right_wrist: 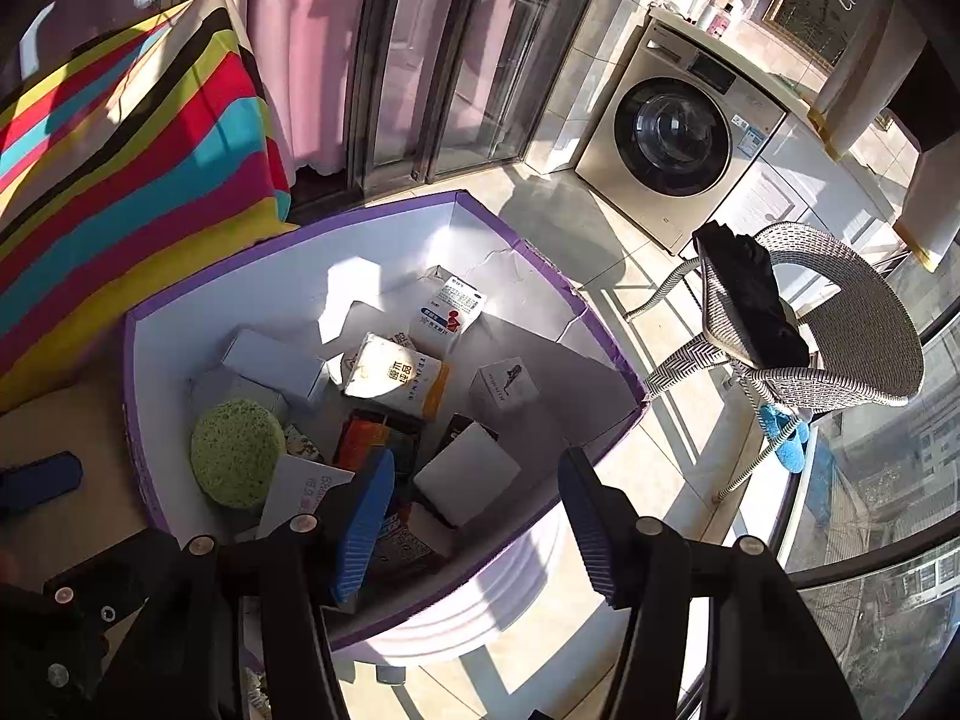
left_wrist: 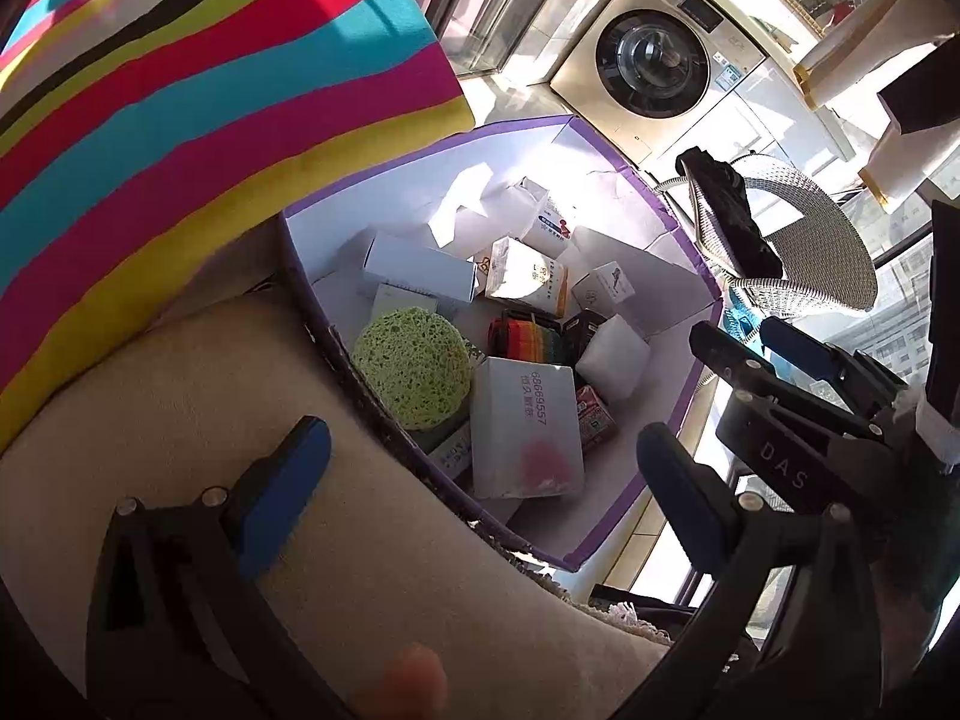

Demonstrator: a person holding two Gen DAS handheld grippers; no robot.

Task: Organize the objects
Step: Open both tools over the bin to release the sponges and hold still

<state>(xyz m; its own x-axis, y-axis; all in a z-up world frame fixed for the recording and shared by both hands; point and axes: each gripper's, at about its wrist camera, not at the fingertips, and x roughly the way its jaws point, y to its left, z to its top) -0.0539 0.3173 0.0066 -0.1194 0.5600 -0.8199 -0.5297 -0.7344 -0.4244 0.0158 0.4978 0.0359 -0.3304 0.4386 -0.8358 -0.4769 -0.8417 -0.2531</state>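
A purple-edged box [left_wrist: 684, 252] [right_wrist: 528, 252] with white inner walls holds several items: a round green sponge [left_wrist: 411, 369] [right_wrist: 237, 459], a flat white carton with pink print [left_wrist: 528, 426], an orange-and-white carton [left_wrist: 528, 276] [right_wrist: 396, 381], a white foam block [left_wrist: 615, 354] [right_wrist: 468, 471] and small white boxes. My left gripper [left_wrist: 480, 486] is open and empty, above the box's near edge and the beige cushion [left_wrist: 198, 396]. My right gripper [right_wrist: 480, 528] is open and empty over the box's right front corner; it also shows in the left wrist view [left_wrist: 756, 342].
A striped multicoloured pillow [left_wrist: 180, 120] [right_wrist: 120, 180] leans left of the box. A wicker chair [left_wrist: 798, 240] [right_wrist: 828, 336] with a black item on it stands right. A washing machine [left_wrist: 654, 66] [right_wrist: 678, 138] is behind. Tiled floor [right_wrist: 576, 222] and glass windows lie to the right.
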